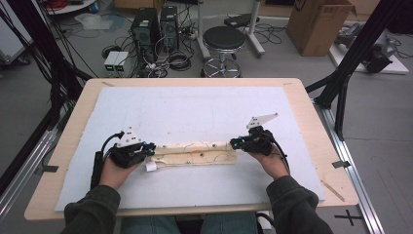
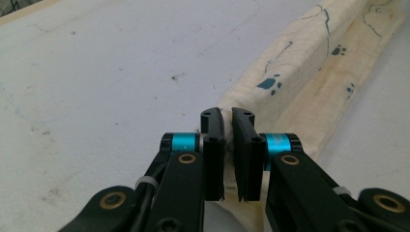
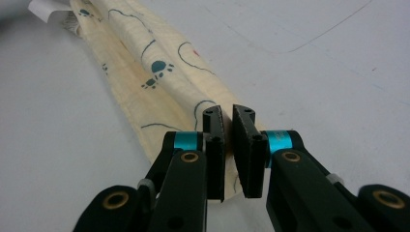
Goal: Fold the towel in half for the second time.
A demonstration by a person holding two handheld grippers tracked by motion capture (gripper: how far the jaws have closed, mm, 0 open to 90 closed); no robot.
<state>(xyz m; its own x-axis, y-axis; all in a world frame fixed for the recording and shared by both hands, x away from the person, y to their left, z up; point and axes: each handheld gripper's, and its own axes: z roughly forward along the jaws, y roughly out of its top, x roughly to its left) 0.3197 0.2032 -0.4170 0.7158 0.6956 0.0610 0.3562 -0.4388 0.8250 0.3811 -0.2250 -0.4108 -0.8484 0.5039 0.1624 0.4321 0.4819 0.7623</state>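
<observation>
while both hands work from the near edge, the long folded cream cloth with blue paw prints and line drawings (image 1: pixel 195 153) lies flat across the middle of the white foam-covered surface (image 1: pixel 195 107), running side to side, folded into a narrow strip of several layers. left claw (image 1: pixel 148 147) is clamped on the cloth's left end; the left gripper view (image 2: pixel 227 145) shows the pads pinched nearly together with a thin bit of cream fabric between them. right claw (image 1: pixel 235 143) is clamped on the right end the same way, fabric edge squeezed between its pads in the right gripper view (image 3: pixel 228 145). a white care tag (image 1: pixel 150 166) sticks out near the left end. looks like a fold or stretch step, cloth held at both ends, low on the surface. risks: each pinch seems to catch only a thin bite of the edge, so pulling the ends apart could slip fabric out of one claw and drop that end. can't tell if all layers are caught, so a lift may let lower layers fall open and undo the fold. uneven moves of the two hands would skew the strip. dragging on the rough foam could snag and bunch it.
</observation>
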